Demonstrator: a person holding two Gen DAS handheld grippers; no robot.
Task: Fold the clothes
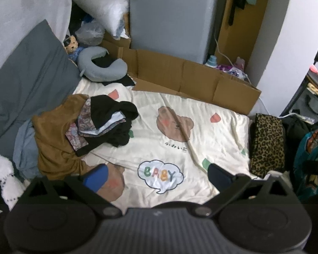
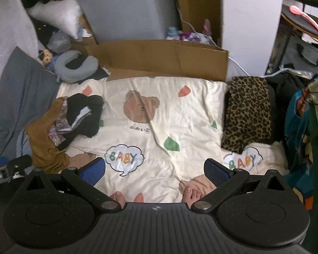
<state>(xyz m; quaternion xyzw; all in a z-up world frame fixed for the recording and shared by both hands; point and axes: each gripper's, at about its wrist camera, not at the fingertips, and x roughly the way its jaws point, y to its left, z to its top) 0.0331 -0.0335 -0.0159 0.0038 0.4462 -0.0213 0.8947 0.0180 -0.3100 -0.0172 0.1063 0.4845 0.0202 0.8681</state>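
A heap of unfolded clothes (image 1: 91, 127) (image 2: 74, 118) lies on the left of a cream bear-print blanket (image 1: 169, 144) (image 2: 159, 131): a brown garment (image 1: 53, 146) underneath, patterned and black pieces on top. A folded leopard-print garment (image 1: 267, 144) (image 2: 248, 112) rests at the blanket's right edge. My left gripper (image 1: 156, 174) hovers open above the blanket's near part, nothing between its blue pads (image 1: 95, 177). My right gripper (image 2: 154, 170) is also open and empty, above the blanket near a "BABY" print. The left gripper's tip (image 2: 8, 167) shows at the right wrist view's left edge.
A flattened cardboard sheet (image 1: 190, 78) (image 2: 159, 59) stands behind the blanket, with a grey cabinet (image 1: 171, 17) beyond. A grey pillow (image 1: 27, 72) and neck cushion (image 1: 101, 67) lie at left. Colourful clothing (image 2: 303, 114) hangs at right. A person's toes (image 2: 193, 192) rest on the blanket's near edge.
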